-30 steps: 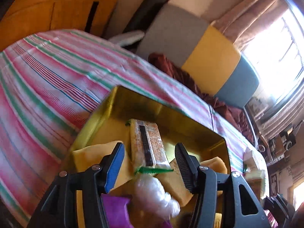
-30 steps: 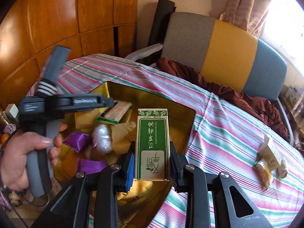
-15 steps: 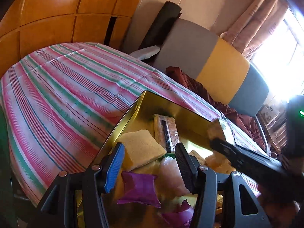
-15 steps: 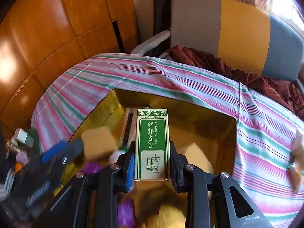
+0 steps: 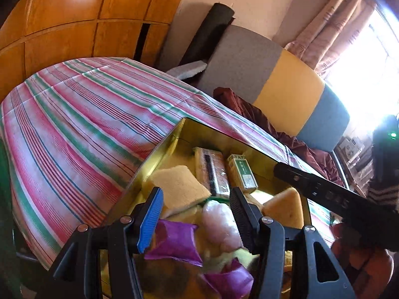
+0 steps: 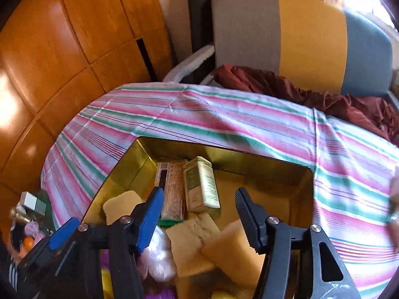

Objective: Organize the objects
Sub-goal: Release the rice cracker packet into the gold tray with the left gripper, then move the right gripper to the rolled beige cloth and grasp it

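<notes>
left wrist view: wood panelling fills the upper left, and a striped cloth covers the bench (image 5: 74, 124). at lower centre sits the gold tin (image 5: 159, 154), shiny and hard-walled. the left claw (image 5: 195, 211) hangs released over it, grasping nothing. the green carton (image 5: 242, 172) lies flat in the tin beside a snack bar (image 5: 210, 172).

right wrist view: a grey, yellow and blue chair back crosses the top. the right claw (image 6: 198, 214) is spread wide and empty above the tin (image 6: 119, 172). the carton (image 6: 200, 184), centre frame, looks light, stiff and crushable; i would pinch its long sides. the sponges (image 6: 192, 239) look soft and porous.
</notes>
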The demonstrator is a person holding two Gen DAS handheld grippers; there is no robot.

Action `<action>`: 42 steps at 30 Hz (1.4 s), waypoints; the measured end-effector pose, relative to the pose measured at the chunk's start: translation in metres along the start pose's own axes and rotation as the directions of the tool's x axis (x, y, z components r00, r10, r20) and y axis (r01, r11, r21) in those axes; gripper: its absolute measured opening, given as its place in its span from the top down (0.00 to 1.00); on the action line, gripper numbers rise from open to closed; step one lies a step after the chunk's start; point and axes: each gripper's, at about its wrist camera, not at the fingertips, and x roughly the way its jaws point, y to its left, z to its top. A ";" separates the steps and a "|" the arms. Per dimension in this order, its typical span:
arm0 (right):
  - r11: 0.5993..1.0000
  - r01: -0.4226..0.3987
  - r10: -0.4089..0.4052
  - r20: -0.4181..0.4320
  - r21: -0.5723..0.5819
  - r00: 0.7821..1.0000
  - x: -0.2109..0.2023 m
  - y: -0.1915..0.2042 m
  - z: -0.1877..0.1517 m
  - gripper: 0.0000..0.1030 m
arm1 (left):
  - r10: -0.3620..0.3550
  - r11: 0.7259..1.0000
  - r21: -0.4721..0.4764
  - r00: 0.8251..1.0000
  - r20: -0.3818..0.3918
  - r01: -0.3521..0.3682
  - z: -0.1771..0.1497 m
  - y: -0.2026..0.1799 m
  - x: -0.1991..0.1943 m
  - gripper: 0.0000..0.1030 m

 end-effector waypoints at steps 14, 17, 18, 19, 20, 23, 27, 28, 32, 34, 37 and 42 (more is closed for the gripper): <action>0.995 0.100 -0.100 0.080 -0.001 0.992 -0.067 -0.049 -0.036 0.38 | -0.113 0.983 0.146 0.994 0.002 0.112 -0.025 -0.053 -0.017 0.46; 0.992 0.121 -0.122 0.070 0.019 0.990 -0.074 -0.068 -0.053 0.37 | -0.154 0.969 0.192 0.988 -0.012 0.153 -0.034 -0.068 -0.021 0.45; 0.991 0.134 -0.135 0.063 0.024 0.989 -0.075 -0.075 -0.059 0.37 | -0.167 0.964 0.208 0.986 -0.022 0.168 -0.038 -0.075 -0.023 0.45; 0.989 0.146 -0.147 0.052 0.030 0.988 -0.076 -0.085 -0.068 0.37 | -0.184 0.958 0.220 0.983 -0.030 0.186 -0.042 -0.081 -0.024 0.45; 0.987 0.155 -0.156 0.042 0.034 0.987 -0.076 -0.092 -0.075 0.37 | -0.197 0.952 0.231 0.980 -0.039 0.201 -0.044 -0.086 -0.025 0.45; 0.979 0.202 -0.202 0.005 0.041 0.979 -0.076 -0.121 -0.100 0.37 | -0.244 0.929 0.264 0.966 -0.083 0.258 -0.057 -0.110 -0.029 0.45; 0.954 0.286 -0.282 -0.052 0.086 0.958 -0.079 -0.175 -0.131 0.37 | -0.278 0.895 0.319 0.949 -0.149 0.313 -0.077 -0.143 -0.029 0.45; 0.948 0.301 -0.296 -0.059 0.101 0.953 -0.082 -0.188 -0.136 0.37 | -0.283 0.884 0.338 0.945 -0.162 0.322 -0.082 -0.152 -0.029 0.45; 0.917 0.373 -0.367 -0.062 0.140 0.928 -0.096 -0.246 -0.148 0.36 | -0.304 0.852 0.377 0.929 -0.211 0.364 -0.098 -0.180 -0.029 0.45; 0.902 0.406 -0.403 -0.053 0.143 0.914 -0.099 -0.276 -0.143 0.28 | -0.308 0.839 0.389 0.922 -0.236 0.380 -0.106 -0.191 -0.029 0.45; 0.892 0.426 -0.425 -0.043 0.149 0.904 -0.098 -0.312 -0.130 0.26 | -0.299 0.827 0.412 0.920 -0.252 0.381 -0.115 -0.201 -0.029 0.45; 0.912 0.395 -0.392 -0.053 0.108 0.919 -0.086 -0.349 -0.107 0.25 | -0.264 0.824 0.435 0.925 -0.272 0.363 -0.126 -0.211 -0.025 0.45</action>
